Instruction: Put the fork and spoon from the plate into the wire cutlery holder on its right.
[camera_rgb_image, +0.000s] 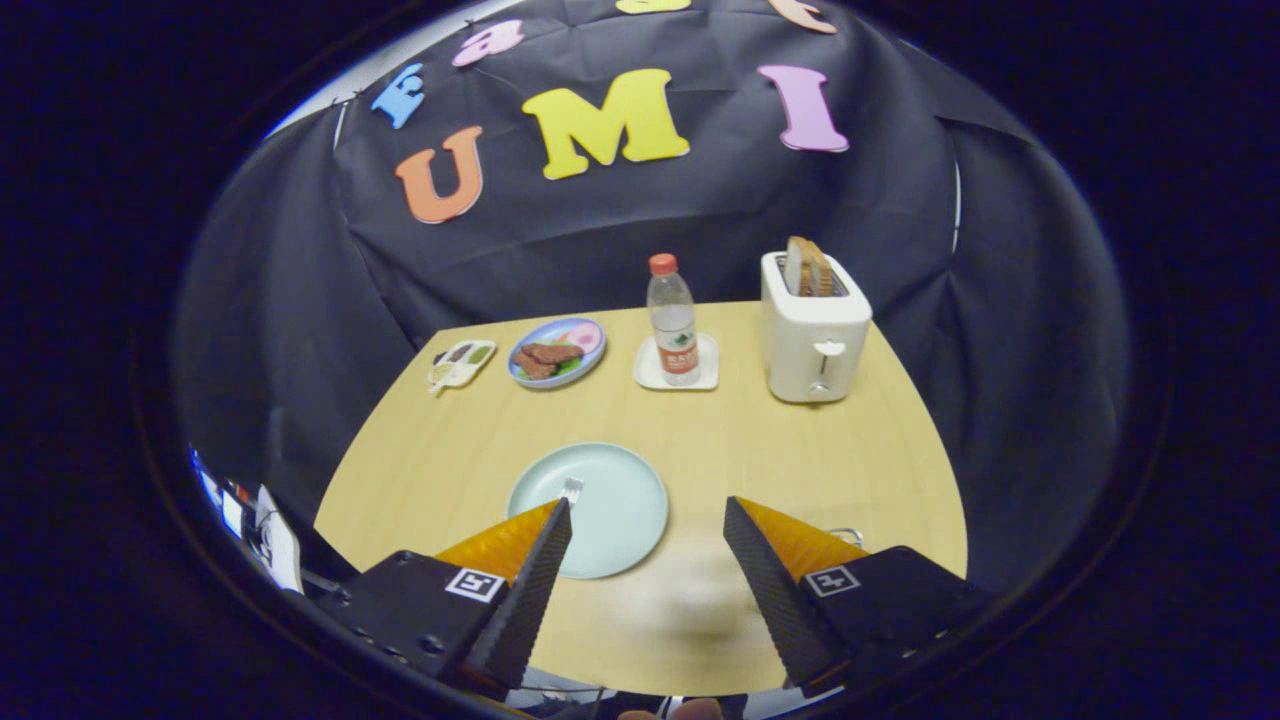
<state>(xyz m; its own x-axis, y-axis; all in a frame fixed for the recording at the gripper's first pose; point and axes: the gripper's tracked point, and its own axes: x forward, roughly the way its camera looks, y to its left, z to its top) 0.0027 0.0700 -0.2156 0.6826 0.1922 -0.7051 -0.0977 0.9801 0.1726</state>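
Observation:
A pale green plate (610, 500) lies on the wooden table just ahead of my fingers, partly behind the left finger. On it a metal fork (571, 490) shows only its tines above the left finger; the rest is hidden. I see no spoon on the bare part of the plate. A bit of the wire cutlery holder (848, 536) peeks out behind the right finger, to the right of the plate. My gripper (648, 516) hangs above the table's near edge, open, with nothing between its fingers.
Farther back stand a white toaster (812, 330) with bread in it, a water bottle (673, 322) on a white coaster, a blue plate of food (556, 353) and a small white dish (461, 362). The table (760, 440) has bare wood between them and the green plate.

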